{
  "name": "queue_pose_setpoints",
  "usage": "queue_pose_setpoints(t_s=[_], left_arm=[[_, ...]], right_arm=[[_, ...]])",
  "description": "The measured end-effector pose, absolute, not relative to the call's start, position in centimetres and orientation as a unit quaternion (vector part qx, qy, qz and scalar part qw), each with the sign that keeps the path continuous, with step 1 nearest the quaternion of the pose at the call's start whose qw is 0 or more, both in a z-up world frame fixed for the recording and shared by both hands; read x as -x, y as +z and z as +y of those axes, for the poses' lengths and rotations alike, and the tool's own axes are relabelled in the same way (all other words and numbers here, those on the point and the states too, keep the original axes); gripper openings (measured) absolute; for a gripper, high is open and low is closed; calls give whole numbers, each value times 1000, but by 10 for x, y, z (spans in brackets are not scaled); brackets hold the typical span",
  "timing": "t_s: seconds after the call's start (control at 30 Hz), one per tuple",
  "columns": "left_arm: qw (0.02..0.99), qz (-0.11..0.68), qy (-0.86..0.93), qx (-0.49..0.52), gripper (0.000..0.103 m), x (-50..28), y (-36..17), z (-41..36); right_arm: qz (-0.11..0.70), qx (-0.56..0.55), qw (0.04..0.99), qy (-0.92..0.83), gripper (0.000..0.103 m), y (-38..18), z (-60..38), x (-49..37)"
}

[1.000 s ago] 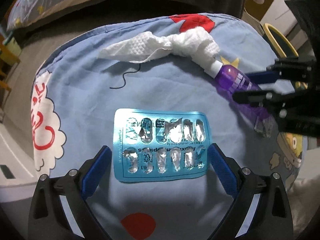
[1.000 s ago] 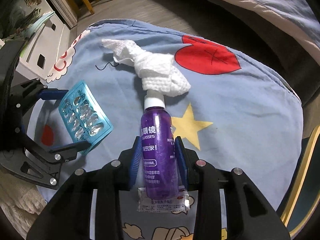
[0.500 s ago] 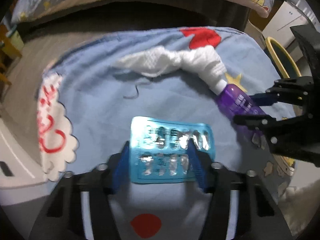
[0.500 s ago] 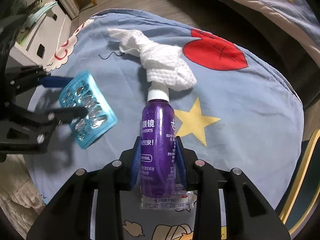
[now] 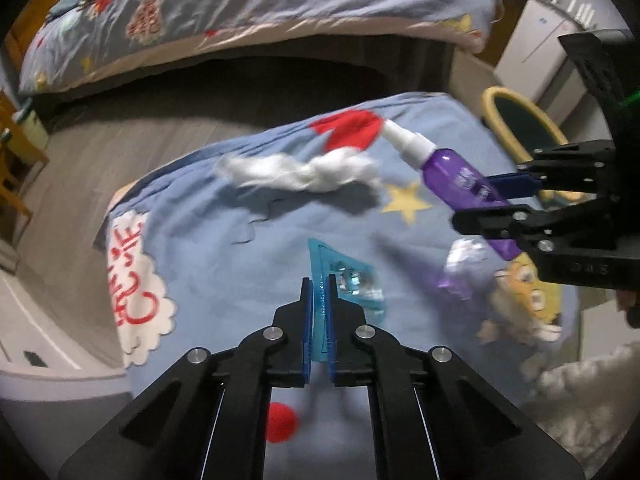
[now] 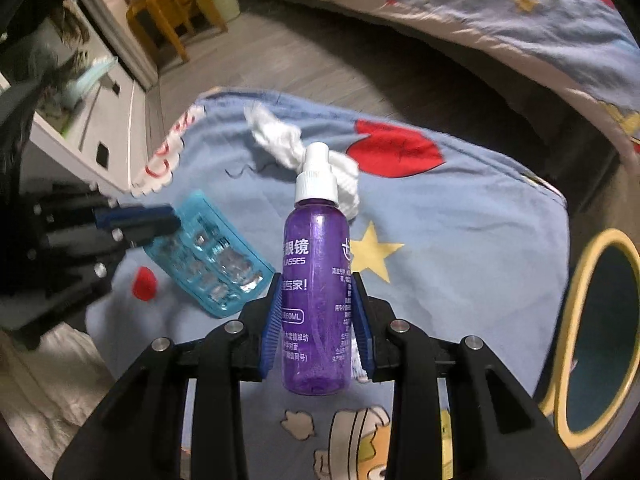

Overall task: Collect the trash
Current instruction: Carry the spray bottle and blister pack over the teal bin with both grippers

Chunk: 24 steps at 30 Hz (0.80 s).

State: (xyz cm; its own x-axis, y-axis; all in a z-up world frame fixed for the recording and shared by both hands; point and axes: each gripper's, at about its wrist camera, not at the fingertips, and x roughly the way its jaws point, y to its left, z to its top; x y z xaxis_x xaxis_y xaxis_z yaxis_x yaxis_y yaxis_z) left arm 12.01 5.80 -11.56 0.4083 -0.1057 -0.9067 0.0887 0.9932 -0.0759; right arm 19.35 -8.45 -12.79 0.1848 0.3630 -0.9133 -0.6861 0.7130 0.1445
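My left gripper [image 5: 319, 280] is shut on a blue blister pack [image 5: 352, 280] and holds it edge-up, lifted off the blue cartoon cloth [image 5: 224, 264]. The right wrist view shows the same blister pack [image 6: 208, 256] hanging from the left gripper [image 6: 160, 220]. My right gripper [image 6: 315, 278] is shut on a purple spray bottle [image 6: 316, 232] with a white cap, raised above the cloth. In the left wrist view the bottle [image 5: 460, 176] sticks out of the right gripper [image 5: 480, 200] at right. A crumpled white tissue [image 5: 304, 172] lies on the cloth behind both.
A small clear wrapper [image 5: 460, 264] lies on the cloth under the bottle. A yellow-rimmed bin [image 6: 576, 280] stands on the floor right of the cloth-covered surface. A bed [image 5: 280, 0] runs along the back; a wooden stool [image 6: 172, 12] and white cabinet [image 6: 100, 128] stand to the left.
The left jaws went from wide open around the flat blister pack to shut on it, and it now stands on edge. Both grippers rose; the bottle's cap left the tissue.
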Motion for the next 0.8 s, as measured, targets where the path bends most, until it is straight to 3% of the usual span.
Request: queue_pose_setpoints(t_s=[0.47, 0.8], left_arm=[[835, 539, -78, -71, 9, -117, -120, 1], [845, 519, -73, -106, 8, -118, -109, -13]], right_arm=[[499, 48, 819, 281, 32, -64, -154, -169], [490, 31, 825, 279, 32, -59, -169, -176]])
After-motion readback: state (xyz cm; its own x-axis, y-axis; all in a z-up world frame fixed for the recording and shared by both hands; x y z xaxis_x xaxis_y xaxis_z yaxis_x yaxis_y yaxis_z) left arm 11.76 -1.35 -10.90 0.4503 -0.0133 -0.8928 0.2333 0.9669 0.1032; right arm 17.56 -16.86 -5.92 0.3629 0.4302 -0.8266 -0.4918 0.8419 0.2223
